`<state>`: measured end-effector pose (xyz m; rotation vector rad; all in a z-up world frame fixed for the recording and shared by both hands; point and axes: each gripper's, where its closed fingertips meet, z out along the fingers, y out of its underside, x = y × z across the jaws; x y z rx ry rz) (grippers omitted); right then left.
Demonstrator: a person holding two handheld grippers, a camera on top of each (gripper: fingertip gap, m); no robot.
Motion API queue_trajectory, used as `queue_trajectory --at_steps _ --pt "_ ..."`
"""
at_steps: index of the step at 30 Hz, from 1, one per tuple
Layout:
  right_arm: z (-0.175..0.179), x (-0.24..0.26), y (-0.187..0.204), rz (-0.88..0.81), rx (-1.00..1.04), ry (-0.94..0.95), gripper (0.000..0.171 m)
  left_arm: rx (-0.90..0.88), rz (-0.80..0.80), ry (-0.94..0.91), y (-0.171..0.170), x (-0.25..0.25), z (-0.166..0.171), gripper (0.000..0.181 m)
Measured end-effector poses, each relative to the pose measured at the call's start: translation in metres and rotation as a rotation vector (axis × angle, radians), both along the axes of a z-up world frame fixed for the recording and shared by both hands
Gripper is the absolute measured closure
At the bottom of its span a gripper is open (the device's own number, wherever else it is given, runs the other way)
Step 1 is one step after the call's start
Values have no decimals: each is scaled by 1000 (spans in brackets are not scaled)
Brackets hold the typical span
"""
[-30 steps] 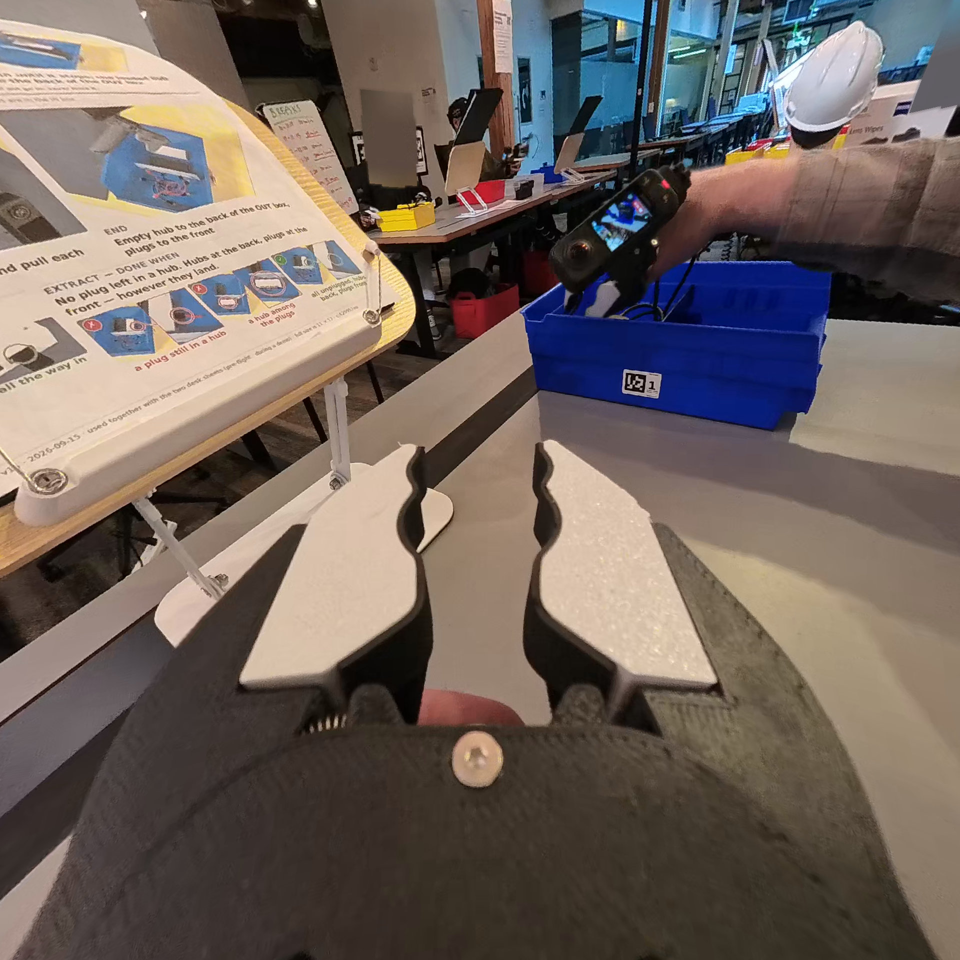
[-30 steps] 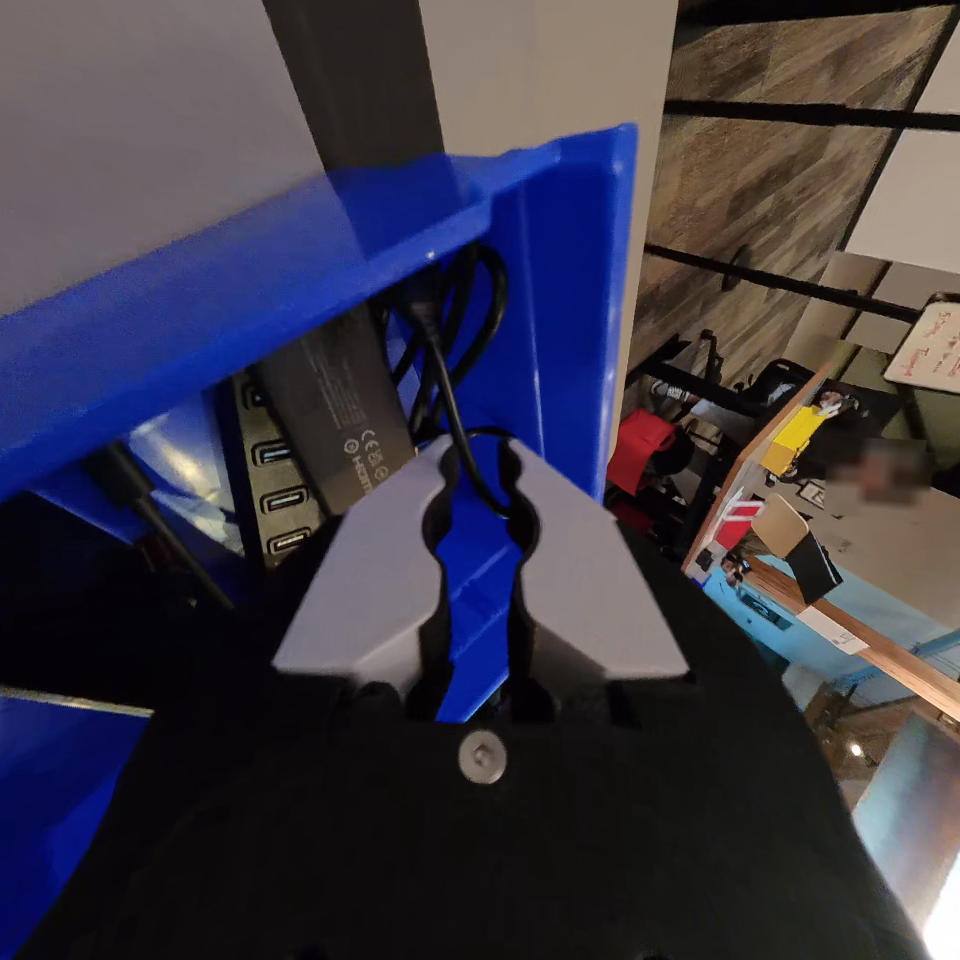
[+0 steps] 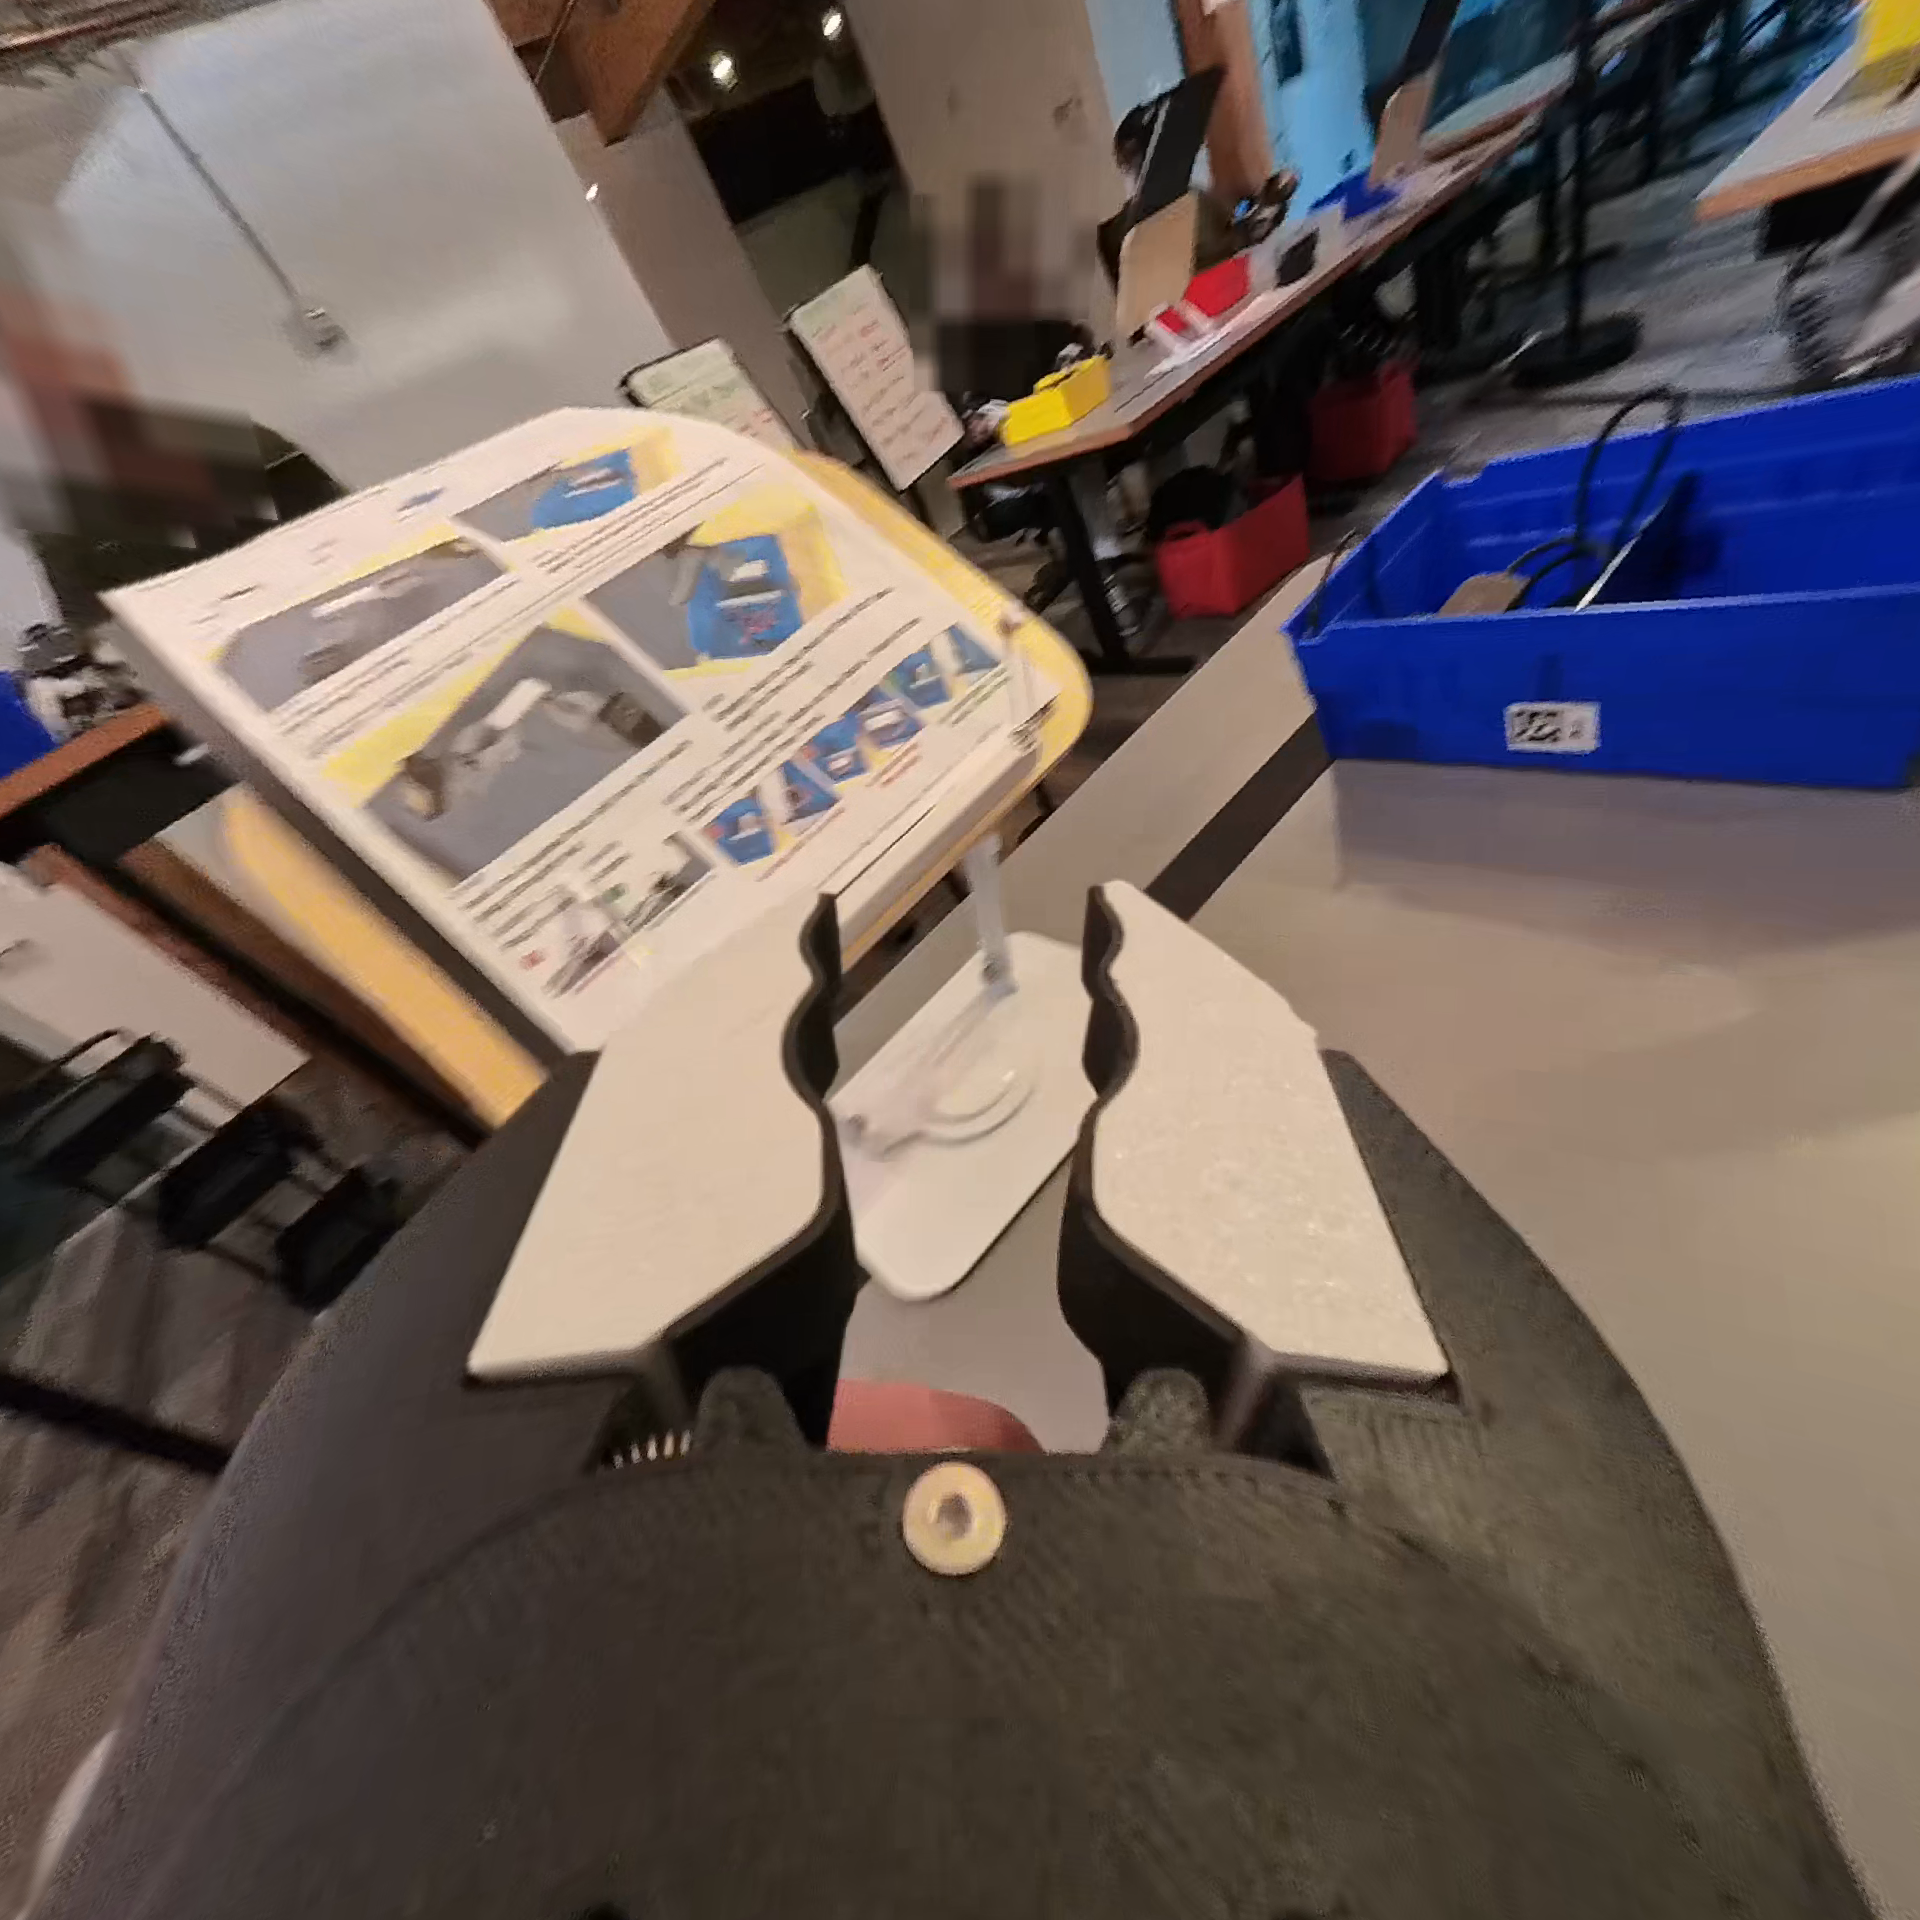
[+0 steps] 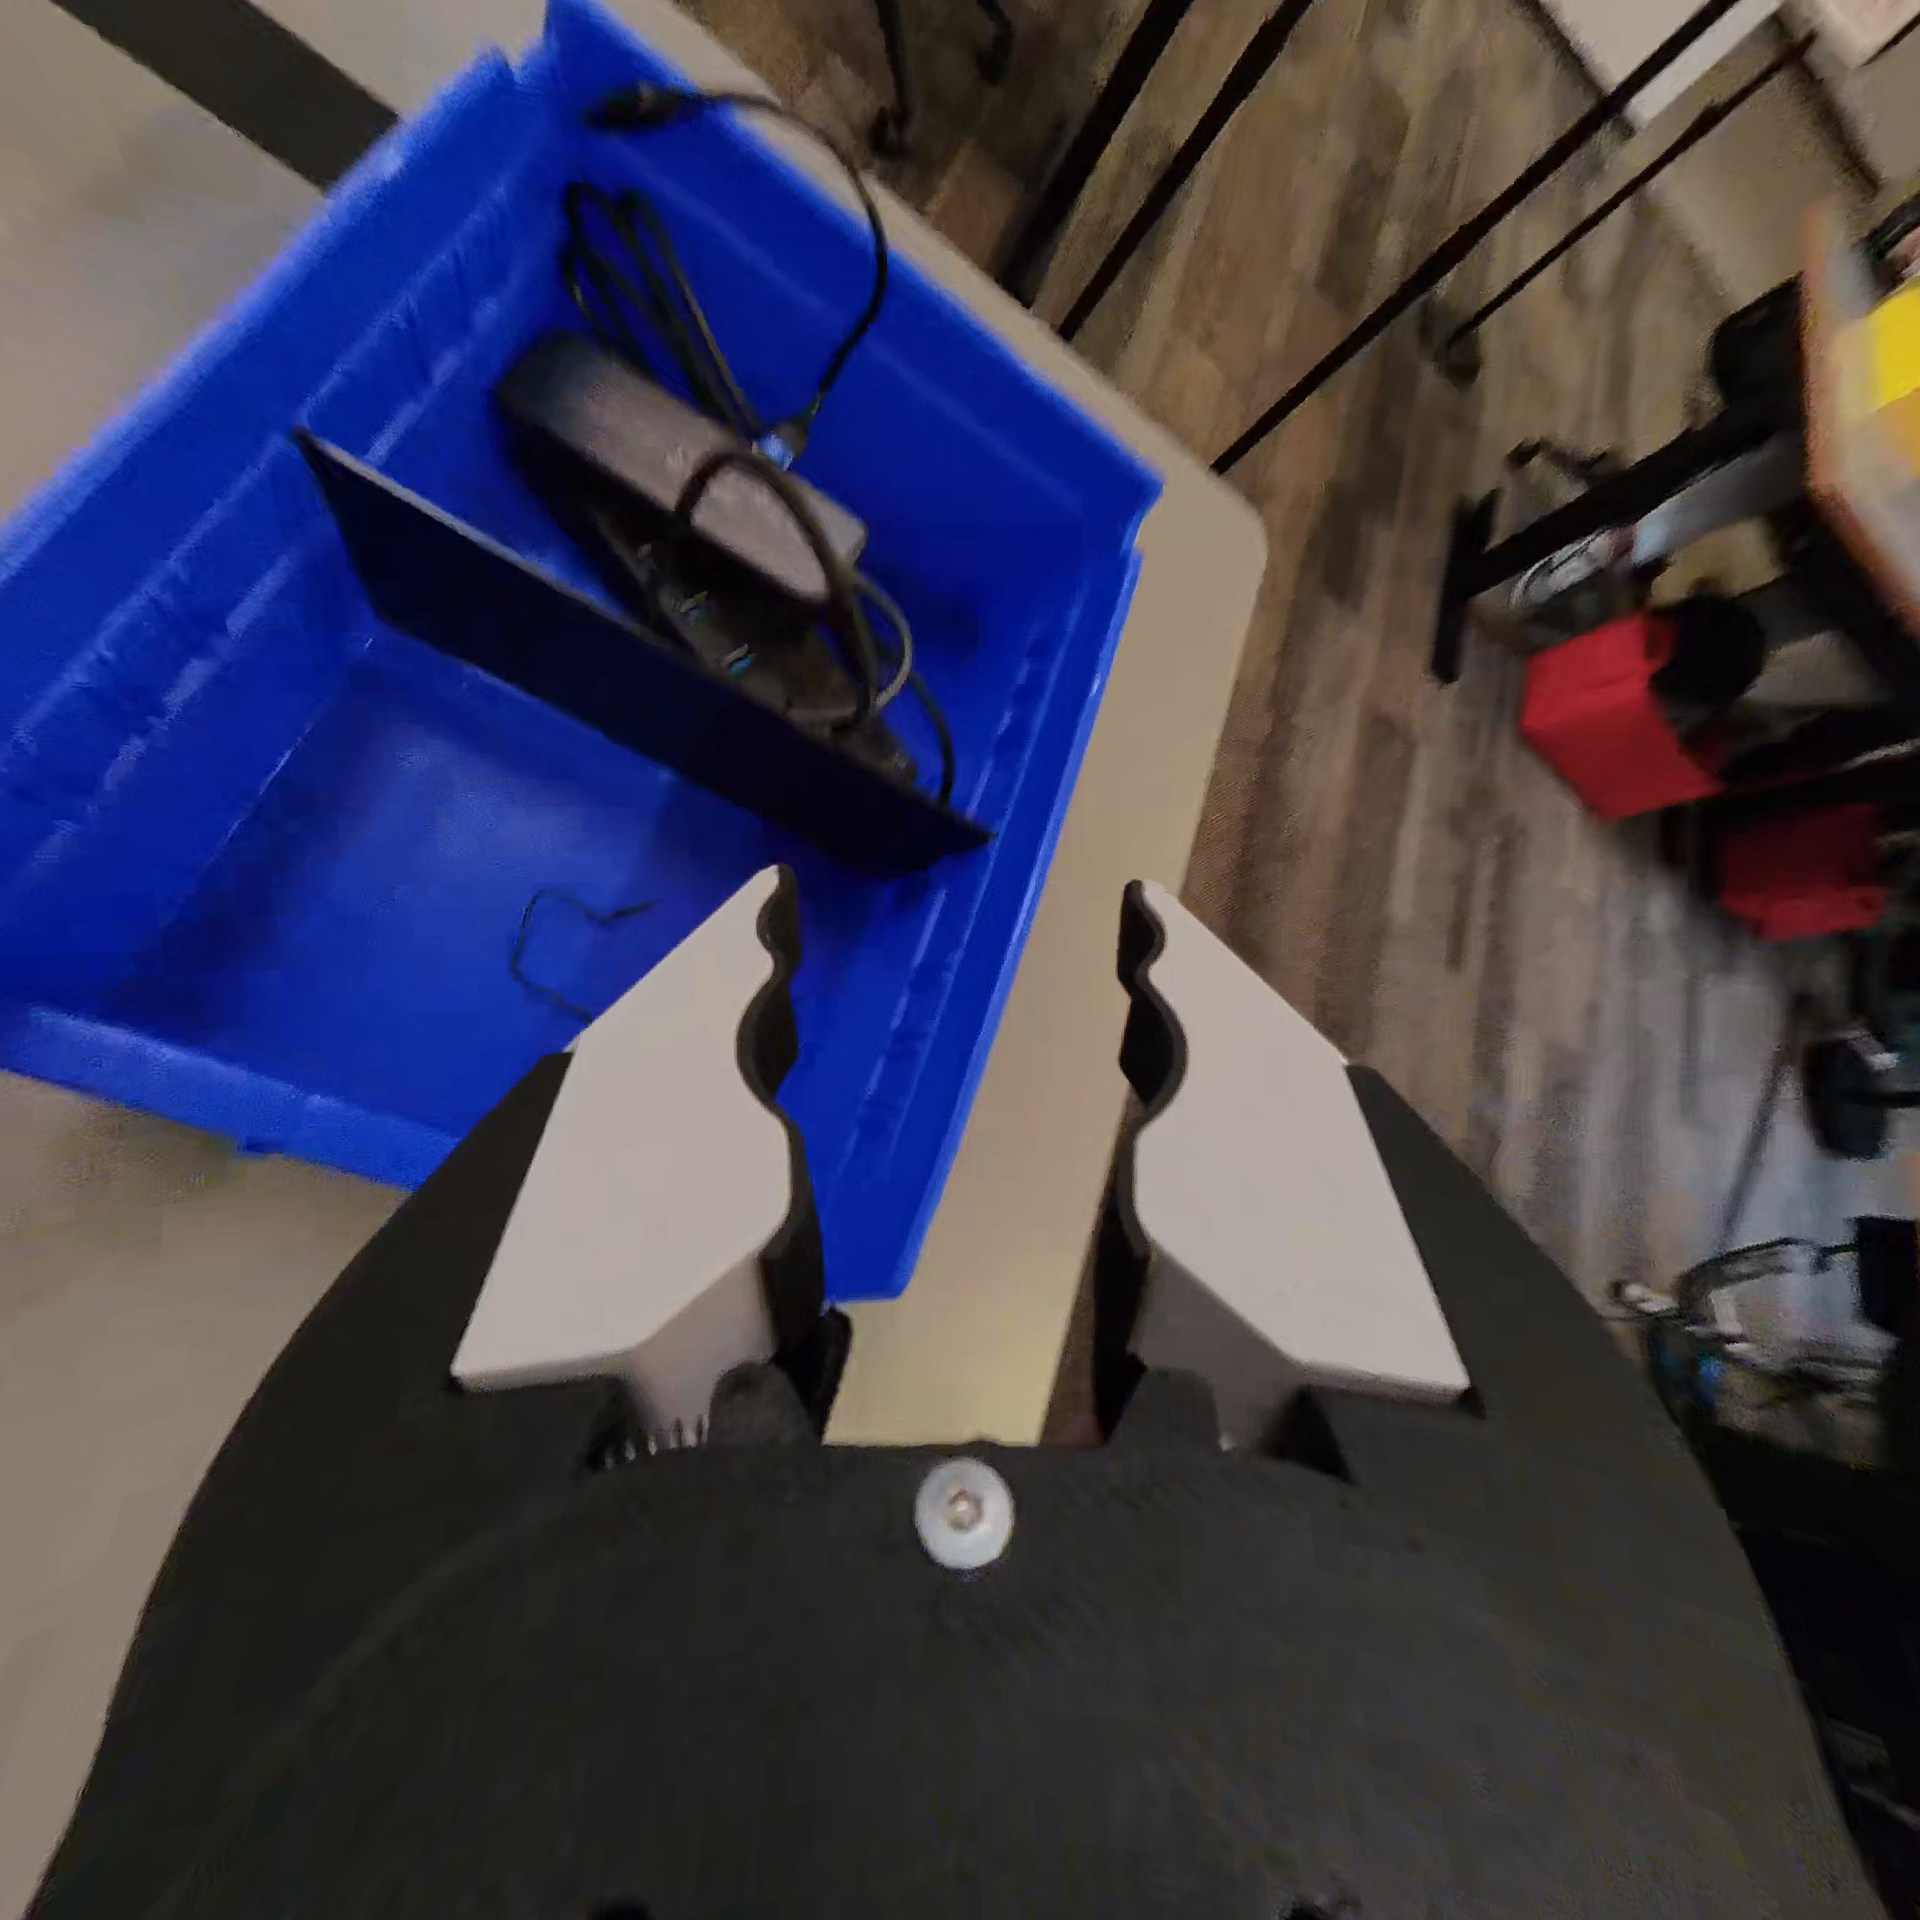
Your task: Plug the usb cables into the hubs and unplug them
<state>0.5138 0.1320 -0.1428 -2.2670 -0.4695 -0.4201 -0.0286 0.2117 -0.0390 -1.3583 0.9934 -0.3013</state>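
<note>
Here the hub lies beyond the empty right tool.

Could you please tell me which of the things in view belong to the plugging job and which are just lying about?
Belonging to the job:
- blue bin with its dark divider
- hubs behind the divider
- black cables lying over them
- left gripper and right gripper, both open and empty
- instruction sheet on its stand

Just lying about:
- red bins on the floor
- yellow box on the far table

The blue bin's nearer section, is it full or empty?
Nearly empty: the blue bin's nearer section shows bare floor with one thin dark wire. Hubs and cables lie beyond the divider.
</note>
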Motion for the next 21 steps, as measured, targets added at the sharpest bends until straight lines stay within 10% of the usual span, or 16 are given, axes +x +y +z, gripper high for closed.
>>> queue_trajectory --at_steps 8,21 --pt "-71 27 -23 -84 23 273 94 -115 328 47 8 -168 -22 120" --pt "-101 24 -9 -78 18 400 133 -383 870 69 2 -405 -126 87"
